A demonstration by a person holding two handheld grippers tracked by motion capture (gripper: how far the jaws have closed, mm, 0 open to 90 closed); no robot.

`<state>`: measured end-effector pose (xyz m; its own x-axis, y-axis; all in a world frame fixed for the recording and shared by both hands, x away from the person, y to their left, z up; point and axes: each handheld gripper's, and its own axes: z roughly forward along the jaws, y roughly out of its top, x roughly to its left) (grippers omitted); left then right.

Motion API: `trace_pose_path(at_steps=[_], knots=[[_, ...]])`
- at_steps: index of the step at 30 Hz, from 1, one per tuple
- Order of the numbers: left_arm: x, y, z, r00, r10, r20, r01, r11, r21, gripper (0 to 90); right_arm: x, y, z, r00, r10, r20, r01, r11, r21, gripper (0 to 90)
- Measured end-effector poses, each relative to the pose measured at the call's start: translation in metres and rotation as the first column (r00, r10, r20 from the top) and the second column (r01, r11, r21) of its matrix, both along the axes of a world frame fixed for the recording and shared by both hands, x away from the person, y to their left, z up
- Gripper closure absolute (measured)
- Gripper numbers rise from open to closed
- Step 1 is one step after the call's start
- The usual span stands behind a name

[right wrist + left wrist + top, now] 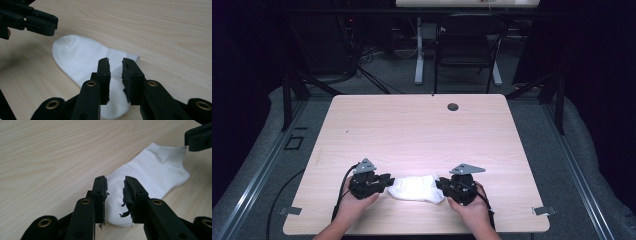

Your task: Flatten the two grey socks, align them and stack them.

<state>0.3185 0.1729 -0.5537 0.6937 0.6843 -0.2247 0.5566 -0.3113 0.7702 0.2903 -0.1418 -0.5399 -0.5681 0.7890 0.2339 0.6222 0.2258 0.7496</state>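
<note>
Sock [417,188] flat on table [422,130]; your left gripper [115,185] and right gripper [115,65] part-open (gripping nothing); lift remains.

**White on pale wood, black at both ends**

And here's the sock [417,188], plain white all over, no stripe, no print (just soft grey shading in its folds). Under it the counter [412,130] shows light beige wood with fine straight grain. The left claw [385,180] is matte black with brass-coloured rivets, and the right claw [443,185] is black too. Each carries a grey plate on top. A dark round plug [453,107] dots the counter's far edge.
</note>
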Motion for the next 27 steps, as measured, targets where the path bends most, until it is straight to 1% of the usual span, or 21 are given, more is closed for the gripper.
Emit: trace_pose_path(at_steps=[1, 2, 3, 4, 5, 6, 8, 9, 11, 12, 13, 15, 18, 20, 21, 22, 25, 27], knots=[[0.0, -0.003, -0.002, 0.9999, -0.011, -0.009, 0.011, 0.9999, 0.002, 70.1, 0.0, 0.003, -0.001, 0.9999, 0.015, -0.001, -0.015, 0.9999, -0.004, 75.9], [0.0, -0.007, -0.004, 0.9997, -0.022, -0.013, 0.022, 0.9997, 0.006, 69.0, 0.001, 0.01, -0.004, 0.9991, 0.042, -0.004, -0.043, 0.9989, -0.017, 74.8], [0.0, -0.009, -0.006, 0.9994, -0.031, -0.015, 0.031, 0.9995, 0.011, 68.3, 0.001, 0.012, -0.004, 0.9987, 0.052, -0.002, -0.052, 0.9983, -0.028, 74.2], [0.0, -0.009, -0.006, 0.9994, -0.031, -0.015, 0.031, 0.9995, 0.011, 67.8, 0.001, 0.012, -0.004, 0.9987, 0.052, -0.002, -0.052, 0.9983, -0.028, 74.2], [0.0, -0.012, -0.008, 0.9989, -0.04, -0.024, 0.04, 0.999, 0.017, 67.8, 0.001, 0.016, -0.005, 0.9983, 0.058, 0.005, -0.057, 0.9978, -0.032, 73.3], [0.0, -0.013, -0.009, 0.9985, -0.05, -0.025, 0.05, 0.9984, 0.024, 67.3, 0.002, 0.021, -0.007, 0.9967, 0.08, 0.012, -0.08, 0.9949, -0.063, 71.5], [-0.001, -0.016, -0.01, 0.9983, -0.052, -0.026, 0.052, 0.9982, 0.028, 66.4, 0.003, 0.022, -0.008, 0.9965, 0.083, 0.01, -0.082, 0.9941, -0.07, 70.9], [0.0, -0.017, -0.012, 0.9978, -0.058, -0.031, 0.059, 0.9979, 0.027, 66.4, 0.003, 0.024, -0.01, 0.9961, 0.088, 0.009, -0.087, 0.9927, -0.084, 69.9], [0.0, -0.018, -0.014, 0.9976, -0.063, -0.03, 0.064, 0.9972, 0.039, 66.1, 0.006, 0.025, -0.016, 0.9964, 0.083, -0.015, -0.084, 0.9917, -0.097, 68.8], [0.0, -0.019, -0.015, 0.9973, -0.064, -0.035, 0.065, 0.997, 0.042, 65.9, 0.008, 0.025, -0.019, 0.996, 0.082, -0.034, -0.085, 0.9906, -0.107, 68.7], [0.0, -0.02, -0.017, 0.9972, -0.063, -0.041, 0.065, 0.9967, 0.048, 65.9, 0.008, 0.025, -0.02, 0.996, 0.081, -0.038, -0.084, 0.9906, -0.108, 68.8], [0.001, -0.02, -0.02, 0.9965, -0.066, -0.052, 0.069, 0.9961, 0.056, 65.9, 0.008, 0.025, -0.022, 0.9952, 0.08, -0.057, -0.087, 0.9882, -0.126, 69.1], [0.001, -0.02, -0.022, 0.996, -0.068, -0.057, 0.071, 0.9959, 0.056, 65.9, 0.007, 0.025, -0.025, 0.995, 0.077, -0.064, -0.085, 0.9874, -0.133, 70.3], [0.001, -0.02, -0.023, 0.9961, -0.066, -0.058, 0.069, 0.9959, 0.059, 66.0, 0.006, 0.024, -0.026, 0.9944, 0.079, -0.071, -0.089, 0.9842, -0.153, 71.5], [0.0, -0.02, -0.023, 0.9957, -0.068, -0.063, 0.072, 0.9952, 0.067, 66.1, 0.005, 0.024, -0.027, 0.9941, 0.081, -0.072, -0.091, 0.9835, -0.156, 71.9], [0.0, -0.02, -0.024, 0.9957, -0.065, -0.066, 0.07, 0.9954, 0.065, 66.5, 0.005, 0.024, -0.028, 0.9947, 0.075, -0.07, -0.085, 0.9845, -0.154, 72.3], [0.0, -0.019, -0.025, 0.9957, -0.066, -0.065, 0.07, 0.9955, 0.065, 67.5, 0.004, 0.023, -0.028, 0.9938, 0.078, -0.079, -0.09, 0.9812, -0.17, 72.9], [0.0, -0.018, -0.025, 0.9954, -0.069, -0.067, 0.073, 0.9951, 0.067, 67.7, 0.003, 0.021, -0.029, 0.9928, 0.076, -0.092, -0.091, 0.9812, -0.17, 73.7]])
